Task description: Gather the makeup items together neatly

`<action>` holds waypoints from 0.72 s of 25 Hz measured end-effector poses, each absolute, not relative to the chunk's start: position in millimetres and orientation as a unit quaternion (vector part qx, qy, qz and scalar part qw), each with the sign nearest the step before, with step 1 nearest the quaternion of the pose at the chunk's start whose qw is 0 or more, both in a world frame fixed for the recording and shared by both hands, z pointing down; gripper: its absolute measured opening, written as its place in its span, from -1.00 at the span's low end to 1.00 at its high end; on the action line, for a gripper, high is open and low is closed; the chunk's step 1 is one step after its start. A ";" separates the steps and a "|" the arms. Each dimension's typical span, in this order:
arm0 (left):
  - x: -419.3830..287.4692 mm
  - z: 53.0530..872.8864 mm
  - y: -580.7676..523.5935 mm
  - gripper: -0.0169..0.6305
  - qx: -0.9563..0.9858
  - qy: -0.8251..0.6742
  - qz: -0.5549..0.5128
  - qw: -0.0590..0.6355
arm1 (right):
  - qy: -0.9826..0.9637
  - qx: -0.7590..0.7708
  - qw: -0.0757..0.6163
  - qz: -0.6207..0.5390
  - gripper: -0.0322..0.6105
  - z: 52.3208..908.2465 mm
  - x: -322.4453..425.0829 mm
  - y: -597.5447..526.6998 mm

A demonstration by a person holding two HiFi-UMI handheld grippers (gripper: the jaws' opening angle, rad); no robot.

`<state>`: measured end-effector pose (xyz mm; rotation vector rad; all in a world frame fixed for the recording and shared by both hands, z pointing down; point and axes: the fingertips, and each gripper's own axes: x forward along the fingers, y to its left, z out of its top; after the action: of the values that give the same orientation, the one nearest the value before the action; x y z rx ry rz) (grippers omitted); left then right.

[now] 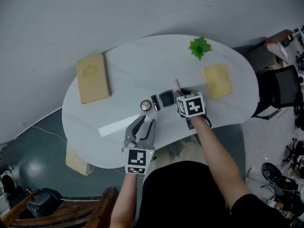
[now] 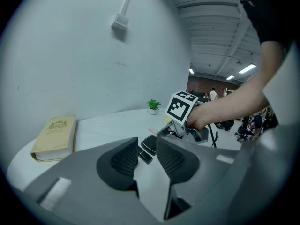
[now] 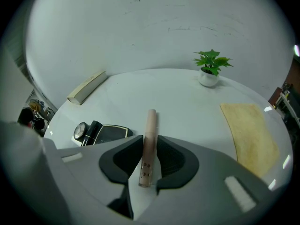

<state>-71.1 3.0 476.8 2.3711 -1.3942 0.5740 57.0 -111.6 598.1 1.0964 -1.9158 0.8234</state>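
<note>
Your right gripper (image 3: 150, 144) pinches the tube (image 3: 149, 123): probably light, stiff, slick, so grip mid-length, gently; left gripper (image 2: 147, 148) jaws apart, empty.

**Surface (image 1: 137, 63), clearances.**
- Open lane: the bare middle, between the book (image 1: 93, 78) on your left and the yellow cloth (image 1: 218, 80) on your right.
- Far edge: potted plant (image 1: 199, 47).
- Near edge: round compact (image 1: 145, 105), black stick (image 1: 155, 102) and square compact (image 1: 166, 98) in a row. They block the way between your left tool (image 1: 147, 122) and right tool (image 3: 149, 153).
</note>
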 end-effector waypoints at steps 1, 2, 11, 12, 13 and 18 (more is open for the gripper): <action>-71.3 477.1 3.0 -0.59 0.832 -0.489 0.202 0.165 | -0.751 0.430 0.382 0.324 -0.66 598.3 56.8 -111.6; -71.8 477.4 2.9 -0.59 0.832 -0.489 0.202 0.165 | -0.752 0.429 0.381 0.325 -0.66 598.6 56.6 -111.7; -71.2 478.4 2.1 -0.59 0.835 -0.486 0.203 0.162 | -0.755 0.425 0.378 0.326 -0.66 599.1 56.9 -111.9; -70.9 478.6 1.8 -0.59 0.835 -0.485 0.204 0.162 | -0.755 0.425 0.378 0.327 -0.66 599.3 57.1 -112.2; -70.9 478.8 1.6 -0.59 0.835 -0.485 0.204 0.162 | -0.754 0.426 0.377 0.328 -0.65 599.7 57.2 -112.4; -70.7 479.6 0.5 -0.59 0.836 -0.483 0.203 0.161 | -0.753 0.424 0.377 0.333 -0.62 601.5 56.9 -112.6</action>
<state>-70.7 0.5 479.6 2.3877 -1.3792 0.5784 56.9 -112.6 601.5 1.0844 -1.9261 0.8525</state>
